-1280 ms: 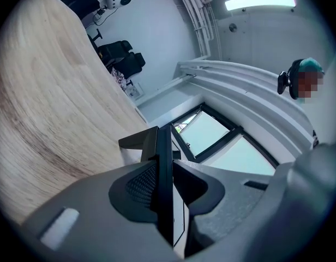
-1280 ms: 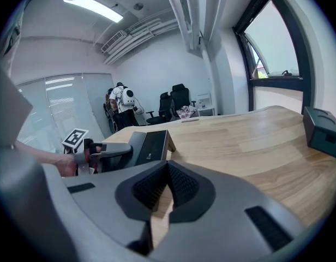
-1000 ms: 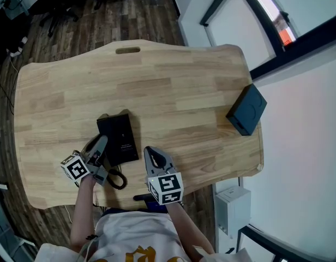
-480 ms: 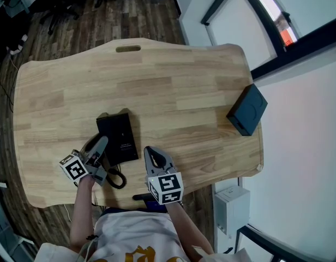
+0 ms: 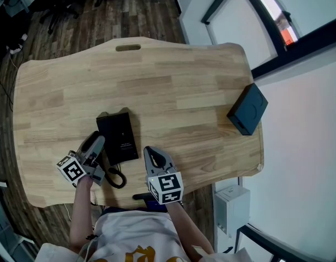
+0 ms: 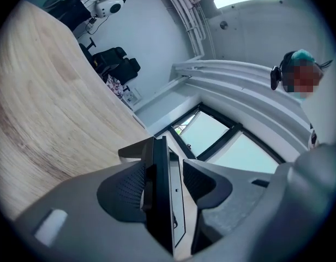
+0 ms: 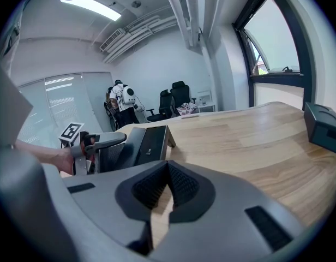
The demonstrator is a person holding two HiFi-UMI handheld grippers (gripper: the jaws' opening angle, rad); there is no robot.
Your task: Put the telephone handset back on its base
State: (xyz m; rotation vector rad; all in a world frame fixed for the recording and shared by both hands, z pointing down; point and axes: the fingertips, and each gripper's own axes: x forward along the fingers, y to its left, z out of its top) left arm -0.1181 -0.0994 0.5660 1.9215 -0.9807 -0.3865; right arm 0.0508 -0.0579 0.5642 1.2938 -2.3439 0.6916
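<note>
**A:** Where is the handset (image 6: pixel 157 201), and which step is in hand?

**B:** It is seen edge-on as a narrow black slab between the jaws of the left gripper (image 6: pixel 165 171). It appears to be laid along the left side of the telephone base (image 5: pixel 120 138), near the near edge of the surface (image 5: pixel 184 91). In the head view it is mostly covered by that gripper. The jaws are opening: one pad is still against the slab and a gap is shown at the other. Release is judged to be the step in hand, with the placing nearly done.

**A:** What is called for next?

**B:** A clean withdrawal toward the near edge is judged to be needed, so that the handset is not dragged off and the coiled cord (image 5: pixel 117 178) is not snagged. Full seating cannot be confirmed.

**A:** And the materials and shapes?

**B:** The base is a flat rectangle of matt black plastic, propped on a small foot at its far end. The cord is curled in a black loop. The surface is pale planked wood with rounded corners. The gripper pads are dark and finely dotted. The right gripper (image 5: pixel 151 153) is held just right of the base, its jaws drawn together on nothing. A dark box (image 5: pixel 247 109) sits at the right edge.
</note>
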